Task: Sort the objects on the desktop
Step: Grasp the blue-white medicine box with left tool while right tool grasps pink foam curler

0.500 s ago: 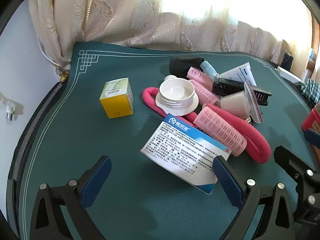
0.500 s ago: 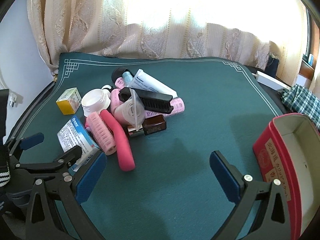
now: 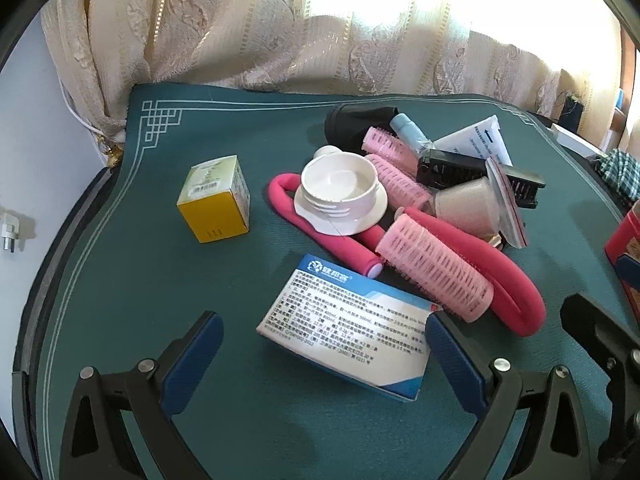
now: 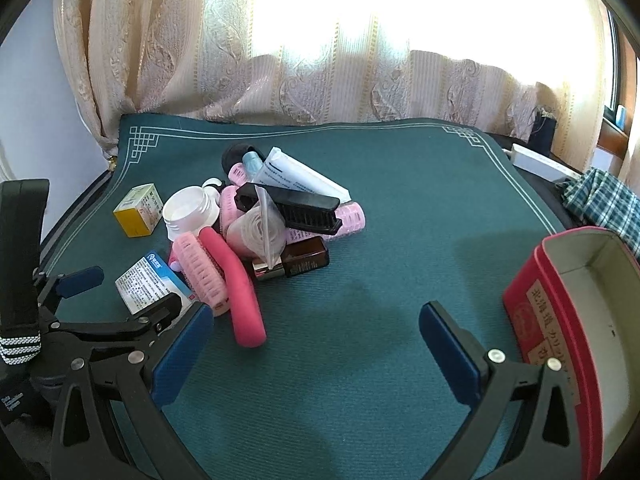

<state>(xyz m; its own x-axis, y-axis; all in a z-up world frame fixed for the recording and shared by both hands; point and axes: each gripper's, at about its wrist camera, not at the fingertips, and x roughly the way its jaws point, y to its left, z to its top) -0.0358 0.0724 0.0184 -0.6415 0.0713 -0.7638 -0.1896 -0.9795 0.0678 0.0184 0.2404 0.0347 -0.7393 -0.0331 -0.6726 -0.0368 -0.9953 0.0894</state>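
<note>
While both claws hang tilted down over the green tabletop (image 4: 360, 320), I see each one spread wide and gripping nothing. My left claw (image 3: 324, 356) sits low over the white-and-blue medicine box (image 3: 352, 332); the box lies between the blue pads, its right edge just beside the right pad (image 3: 452, 356), no squeeze visible. My right claw (image 4: 316, 344) hovers over bare mat, pile off to its left, red tin box (image 4: 560, 320) open at its right.

Pile, from the left wrist view: yellow carton (image 3: 216, 200) standing alone, apart on the left. White jar lid (image 3: 340, 196) upside down, resting on the pink foam roller (image 3: 516, 284), which bends around the near side. Big pink hair curler (image 3: 436, 268) lies across that foam roller, touching the medicine box corner. More pink curlers (image 3: 396, 176) behind the lid. Black brush (image 3: 480, 168) on top, white tube (image 3: 476, 140) and light-blue bottle (image 3: 408, 130) behind it, black round thing (image 3: 352, 124) at the far end. Brown bottle (image 4: 304, 258) on the pile's near right in the right wrist view. Plaid cloth (image 4: 600, 200) at the far right edge. Curtain (image 4: 320, 80) behind.
</note>
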